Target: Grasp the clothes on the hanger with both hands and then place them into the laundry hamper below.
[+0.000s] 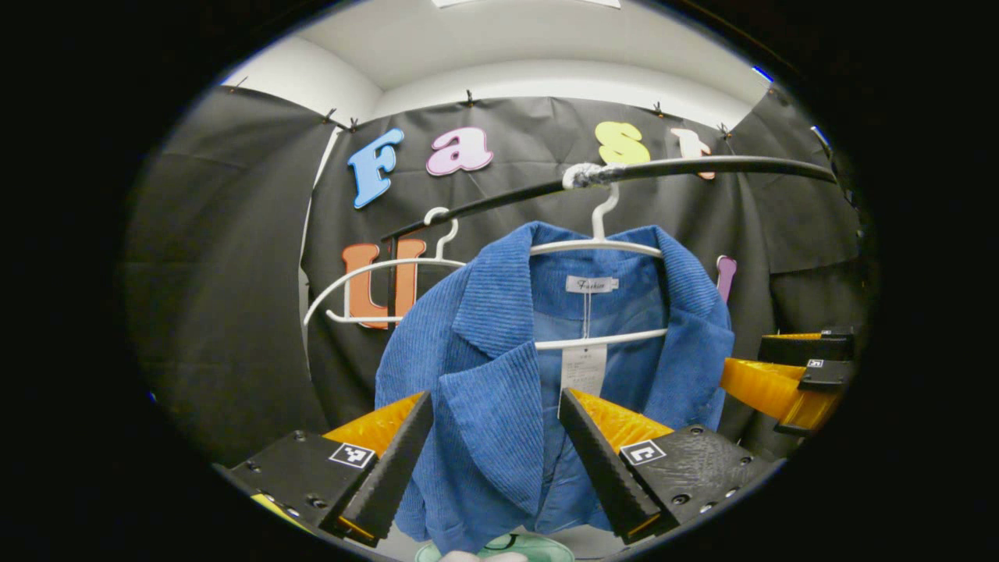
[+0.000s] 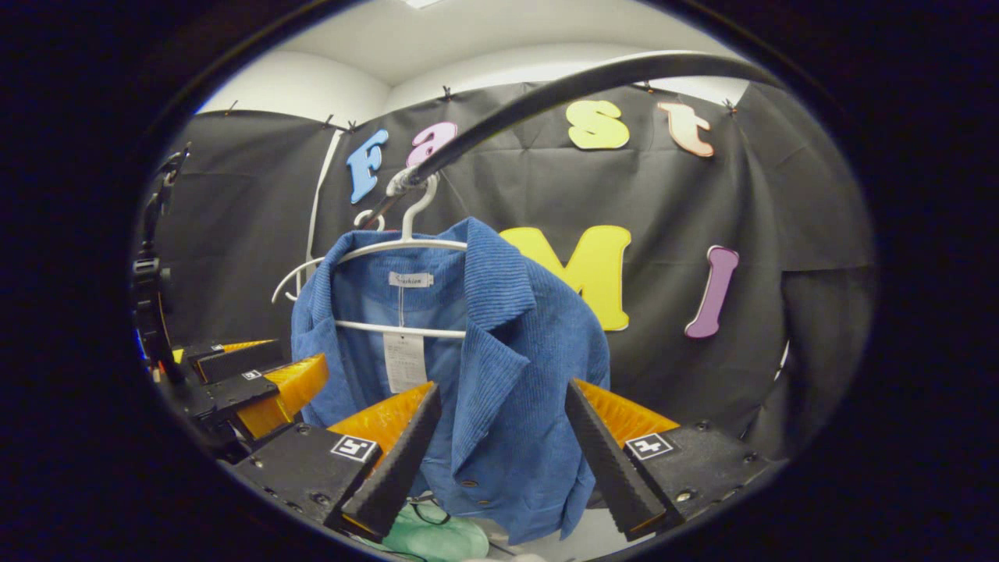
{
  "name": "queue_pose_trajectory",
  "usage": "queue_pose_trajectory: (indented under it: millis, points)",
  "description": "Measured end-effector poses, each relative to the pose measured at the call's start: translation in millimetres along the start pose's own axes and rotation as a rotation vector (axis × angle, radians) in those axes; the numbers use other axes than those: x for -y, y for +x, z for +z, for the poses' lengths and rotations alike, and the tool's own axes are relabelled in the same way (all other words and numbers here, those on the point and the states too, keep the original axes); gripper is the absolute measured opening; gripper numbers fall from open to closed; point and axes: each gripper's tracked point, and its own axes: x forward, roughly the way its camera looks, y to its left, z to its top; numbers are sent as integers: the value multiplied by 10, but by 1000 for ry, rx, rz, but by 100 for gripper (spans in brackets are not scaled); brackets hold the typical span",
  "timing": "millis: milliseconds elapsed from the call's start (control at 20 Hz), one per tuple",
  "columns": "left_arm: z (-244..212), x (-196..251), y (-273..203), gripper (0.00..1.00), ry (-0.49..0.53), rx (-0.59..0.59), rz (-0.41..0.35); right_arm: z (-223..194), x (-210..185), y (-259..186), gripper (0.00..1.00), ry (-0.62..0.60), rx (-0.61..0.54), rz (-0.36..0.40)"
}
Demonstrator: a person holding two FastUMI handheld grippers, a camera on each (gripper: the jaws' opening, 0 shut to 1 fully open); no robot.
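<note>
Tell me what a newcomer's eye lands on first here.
The blue corduroy jacket on a white hanger, hung from a black rail mid-frame. Both open claws flank it: the left claw at one lapel, the right claw at the other. An empty white hanger hangs beside it.

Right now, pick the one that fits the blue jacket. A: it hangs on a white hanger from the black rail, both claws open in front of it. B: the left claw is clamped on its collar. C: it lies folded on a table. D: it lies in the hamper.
A: the blue jacket hangs on the white hanger from the black rail, with the left claw and right claw open, fingers apart.
</note>
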Motion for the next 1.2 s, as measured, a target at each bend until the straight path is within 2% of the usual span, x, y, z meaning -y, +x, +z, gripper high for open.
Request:
queue_pose_trajectory:
  millis: [50, 150, 350, 400, 500, 550, 600, 650, 700, 750, 850, 900, 950, 1000, 1050, 1100, 1200]
  points:
    - [-28, -21, 64, 94, 10, -3, 8, -1, -15, 79, 100, 0, -7, 10]
    - [-94, -70, 181, 100, 10, -14, 22, -34, -51, 217, 100, 0, -20, 25]
    - [-110, -24, 267, 98, -48, -19, 3, -66, -107, 404, 98, -2, -34, 51]
    - [-102, -11, 270, 100, -59, -19, -3, -77, -126, 436, 96, 0, -41, 58]
    - [-64, 79, 305, 88, -73, -3, -30, -97, -170, 466, 94, 7, -51, 76]
    - [-55, 99, 320, 82, -69, -1, -39, -102, -188, 482, 90, 9, -53, 85]
    - [-70, 90, 337, 82, -64, -3, -42, -104, -207, 496, 89, 8, -56, 92]
    - [-92, 101, 357, 90, -66, -11, -51, -109, -210, 507, 87, 7, -57, 98]
    - [-108, 148, 358, 82, -75, -25, -61, -113, -223, 526, 86, 6, -60, 103]
    - [-118, 181, 356, 81, -83, -32, -67, -115, -245, 528, 83, 8, -64, 111]
    - [-113, 258, 360, 68, -91, -31, -89, -108, -244, 550, 77, 12, -61, 118]
    - [-100, 302, 384, 66, -93, -31, -107, -117, -237, 569, 74, 12, -63, 119]
    - [-81, 343, 386, 75, -91, -28, -120, -131, -244, 569, 67, 16, -67, 124]
    - [-52, 356, 376, 75, -80, -23, -115, -123, -241, 581, 64, 22, -72, 128]
    - [-17, 335, 409, 65, -65, -5, -103, -128, -245, 581, 58, 27, -72, 133]
    - [-12, 380, 428, 55, -57, -3, -116, -119, -240, 594, 55, 29, -70, 134]
    - [-89, 460, 436, 35, -41, -37, -146, -133, -210, 620, 43, 29, -76, 125]
